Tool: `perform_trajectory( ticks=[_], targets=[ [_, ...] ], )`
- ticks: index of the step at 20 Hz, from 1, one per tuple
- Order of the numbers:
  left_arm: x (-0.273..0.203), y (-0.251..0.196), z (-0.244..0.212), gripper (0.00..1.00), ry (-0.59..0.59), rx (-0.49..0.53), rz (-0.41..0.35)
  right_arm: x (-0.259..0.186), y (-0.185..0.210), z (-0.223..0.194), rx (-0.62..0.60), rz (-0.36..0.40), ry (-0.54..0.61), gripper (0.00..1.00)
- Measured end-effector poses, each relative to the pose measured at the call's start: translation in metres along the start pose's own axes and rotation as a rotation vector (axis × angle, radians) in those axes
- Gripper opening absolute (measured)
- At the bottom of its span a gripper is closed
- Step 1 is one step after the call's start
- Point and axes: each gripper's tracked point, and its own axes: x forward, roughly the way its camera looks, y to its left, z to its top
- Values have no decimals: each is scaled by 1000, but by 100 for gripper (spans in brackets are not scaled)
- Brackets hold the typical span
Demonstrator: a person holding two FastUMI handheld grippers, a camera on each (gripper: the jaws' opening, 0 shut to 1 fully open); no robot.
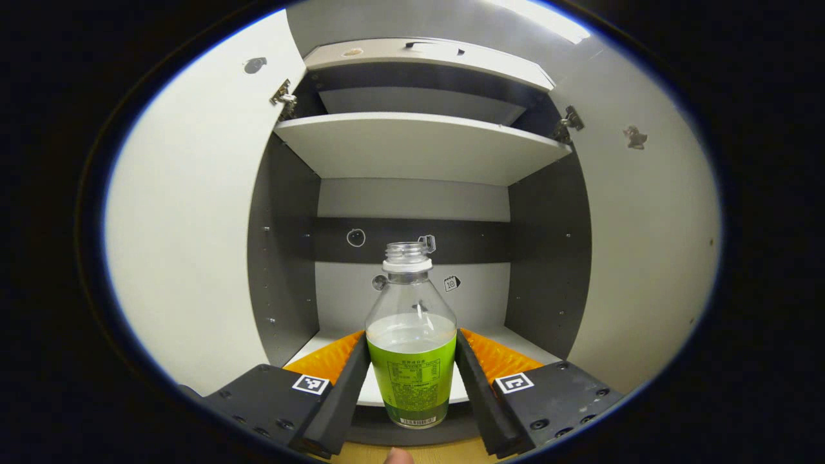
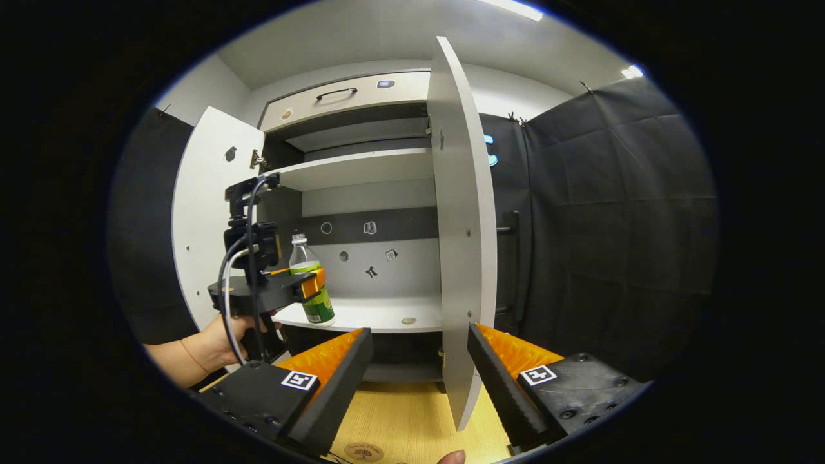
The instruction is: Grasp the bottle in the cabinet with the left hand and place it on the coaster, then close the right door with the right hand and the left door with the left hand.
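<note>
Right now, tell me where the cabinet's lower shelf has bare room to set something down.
The lower shelf is bare from the bottle across to the right door, apart from a small round thing. The upper shelf looks bare too. It is crowded at the shelf's left front, where the left gripper closes around the bottle.

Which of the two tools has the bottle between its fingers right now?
The left tool: its fingers flank the clear plastic bottle with the green label at the white cabinet's lower shelf. The right tool is open, with the right door's edge ahead.
</note>
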Motion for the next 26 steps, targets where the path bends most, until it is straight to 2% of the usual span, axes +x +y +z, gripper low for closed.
perform_trajectory(
  ticks=[9, 17, 26],
  targets=[
    [-107, -1, -72, 79, 53, -46, -42, -25, -3, 4, -7, -9, -15, 98],
    [-187, -36, -166, 79, 114, -29, -130, -39, -8, 3, -30, -35, -16, 98],
    [-228, -84, -254, 79, 171, -3, -256, -44, -9, 2, -46, -39, -6, 98]
  ],
)
